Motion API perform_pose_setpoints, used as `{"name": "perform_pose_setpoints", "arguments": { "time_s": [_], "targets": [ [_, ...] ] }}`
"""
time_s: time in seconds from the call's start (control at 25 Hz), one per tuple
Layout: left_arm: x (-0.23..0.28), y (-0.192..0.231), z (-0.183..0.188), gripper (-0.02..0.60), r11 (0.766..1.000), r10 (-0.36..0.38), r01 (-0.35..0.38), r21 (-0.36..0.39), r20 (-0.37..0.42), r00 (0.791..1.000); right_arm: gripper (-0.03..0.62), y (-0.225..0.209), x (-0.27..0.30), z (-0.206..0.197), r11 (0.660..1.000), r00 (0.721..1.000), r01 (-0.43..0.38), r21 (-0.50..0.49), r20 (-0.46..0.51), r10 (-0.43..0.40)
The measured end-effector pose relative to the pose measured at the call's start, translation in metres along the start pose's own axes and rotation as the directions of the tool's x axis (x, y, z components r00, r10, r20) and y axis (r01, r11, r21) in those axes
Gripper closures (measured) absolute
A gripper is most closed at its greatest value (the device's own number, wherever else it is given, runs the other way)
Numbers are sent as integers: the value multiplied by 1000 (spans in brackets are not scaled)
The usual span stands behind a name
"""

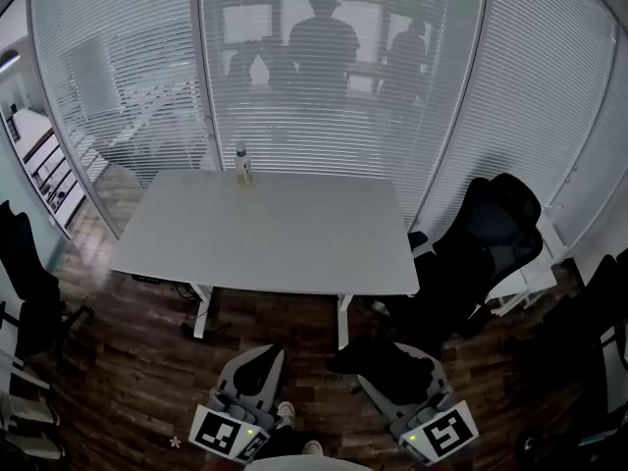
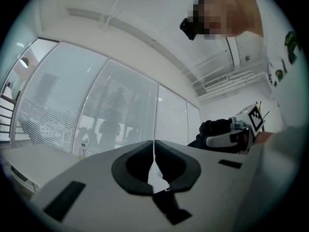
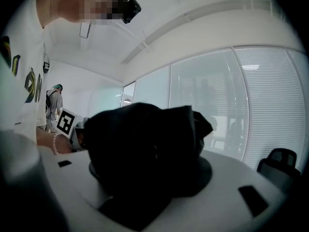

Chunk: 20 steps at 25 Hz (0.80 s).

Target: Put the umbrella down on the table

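Shirt (image 3: 21,57): white, dark printed lettering.
Bracelet (image 3: 54,144): pale beads.
Left gripper (image 2: 153,164): light grey shell, black jaw recess.
Marker cubes (image 1: 228,432): white, black squares.

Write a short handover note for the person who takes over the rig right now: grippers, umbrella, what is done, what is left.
Left gripper: jaws together, empty.
Right gripper: shut on the folded black umbrella.
Both are held low, short of the white table; only a small bottle stands at its far edge.
Done: umbrella in the grip.
Left: carry it over the table, lay it down, open the jaws.
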<state>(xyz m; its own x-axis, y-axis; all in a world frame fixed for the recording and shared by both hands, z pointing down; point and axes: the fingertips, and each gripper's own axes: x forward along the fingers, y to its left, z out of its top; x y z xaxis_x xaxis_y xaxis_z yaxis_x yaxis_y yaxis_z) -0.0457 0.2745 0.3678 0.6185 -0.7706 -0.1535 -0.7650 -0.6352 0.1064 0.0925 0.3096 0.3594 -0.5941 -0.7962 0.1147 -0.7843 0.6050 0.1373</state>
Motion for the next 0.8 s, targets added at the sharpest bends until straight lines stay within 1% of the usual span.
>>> {"name": "perform_pose_setpoints", "arguments": {
  "time_s": [0.24,0.52,0.8],
  "targets": [
    [20,55,8,560,1000,-4,4,-9,14,1000,342,-7,62,8,1000,1000,-3,-13,-18,3],
    [33,116,18,560,1000,-8,8,-8,23,1000,342,-10,122,26,1000,1000,2,-29,-6,-2],
    [47,148,16,560,1000,-10,10,-8,16,1000,342,-19,154,25,1000,1000,19,-15,9,-19]
  ]
}}
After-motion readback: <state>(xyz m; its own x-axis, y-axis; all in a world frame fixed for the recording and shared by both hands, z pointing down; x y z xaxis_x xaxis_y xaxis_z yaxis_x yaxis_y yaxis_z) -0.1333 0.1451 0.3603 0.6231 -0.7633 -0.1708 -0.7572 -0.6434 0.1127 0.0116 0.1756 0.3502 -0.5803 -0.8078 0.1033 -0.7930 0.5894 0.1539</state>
